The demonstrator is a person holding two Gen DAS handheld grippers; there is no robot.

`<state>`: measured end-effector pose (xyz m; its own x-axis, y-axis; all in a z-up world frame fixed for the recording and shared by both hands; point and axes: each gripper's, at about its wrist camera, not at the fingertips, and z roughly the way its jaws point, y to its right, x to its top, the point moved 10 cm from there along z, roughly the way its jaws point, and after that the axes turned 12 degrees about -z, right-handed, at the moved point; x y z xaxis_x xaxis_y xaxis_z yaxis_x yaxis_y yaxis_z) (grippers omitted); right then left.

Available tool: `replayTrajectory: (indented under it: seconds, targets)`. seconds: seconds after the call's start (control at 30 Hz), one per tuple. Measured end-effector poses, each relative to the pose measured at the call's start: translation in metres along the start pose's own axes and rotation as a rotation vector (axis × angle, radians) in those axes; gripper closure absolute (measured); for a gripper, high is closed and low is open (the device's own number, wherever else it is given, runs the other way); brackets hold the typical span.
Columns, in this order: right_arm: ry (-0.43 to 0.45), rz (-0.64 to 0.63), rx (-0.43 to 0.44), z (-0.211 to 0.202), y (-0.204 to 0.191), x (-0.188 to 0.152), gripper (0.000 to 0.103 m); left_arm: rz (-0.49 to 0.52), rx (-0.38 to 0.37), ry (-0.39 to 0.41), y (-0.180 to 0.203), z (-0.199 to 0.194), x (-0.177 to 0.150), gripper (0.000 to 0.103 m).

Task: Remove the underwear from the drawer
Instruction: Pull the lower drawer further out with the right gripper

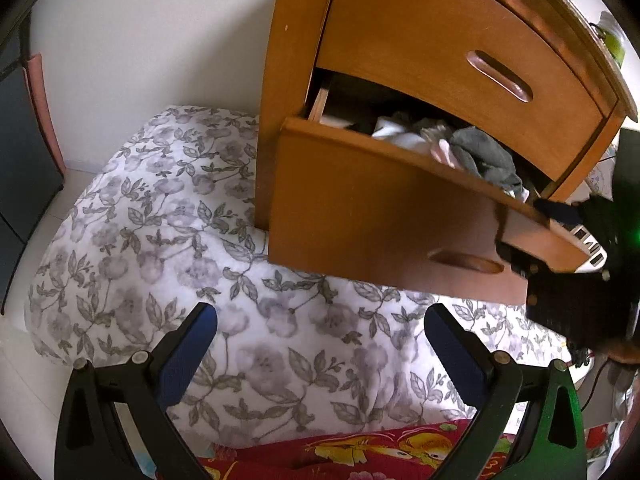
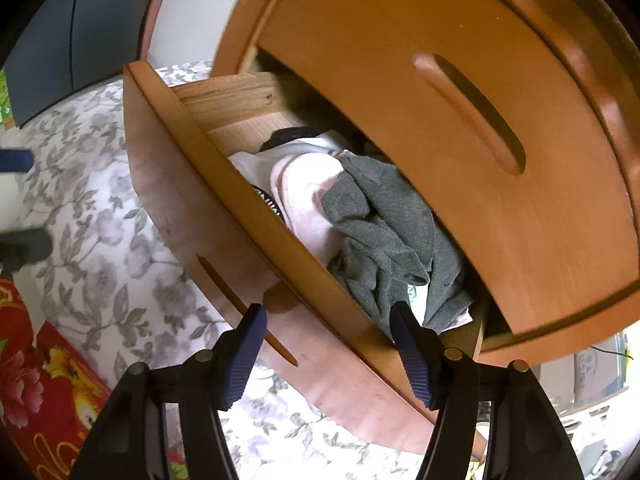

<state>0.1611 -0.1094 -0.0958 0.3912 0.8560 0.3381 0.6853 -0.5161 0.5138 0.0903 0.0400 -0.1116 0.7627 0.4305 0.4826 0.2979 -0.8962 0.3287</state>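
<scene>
Two tongs in view. The left gripper (image 1: pixel 320 312) stands spread with nothing between its blue pads, over a grey floral bed cover (image 1: pixel 160 220). There is open room ahead of it up to the drawer front (image 1: pixel 360 208).

The right gripper (image 2: pixel 326 312) straddles the top edge of that front near its right-hand end. One finger is on the outer face beside the handle slot (image 2: pixel 240 300), the other inside the drawer. It is pinching the panel, as far as the blur allows.

The underwear is a crumpled grey garment (image 2: pixel 384 232). It lies in the open drawer just ahead of the right gripper's inner finger and touches it. A pink-and-white piece (image 2: pixel 304 192) lies beyond it to the left.

Clearance above the clothes is tight: the lower edge of the closed upper drawer (image 2: pixel 460 120) overhangs the back of the opening. Only a wedge-shaped gap is left, widest at the far left.

Writing: a black band with white letters (image 2: pixel 268 200) shows at the drawer's inner edge, too cut off to read. A red printed cloth (image 1: pixel 380 456) lies below the left gripper, its pattern floral and without legible text.
</scene>
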Motion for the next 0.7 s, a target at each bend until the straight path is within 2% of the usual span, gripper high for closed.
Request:
replayTrajectory:
  seconds: [0.3,0.7]
  targets:
    - [0.006,0.020,-0.016,-0.015,-0.016,-0.006,0.035,0.003,0.000,0.014,-0.004,-0.016,-0.004,0.000]
    - [0.018,0.027,0.005,-0.039,-0.033,-0.021,0.036,0.008,-0.008,0.026,-0.001,-0.031,-0.009,0.000]
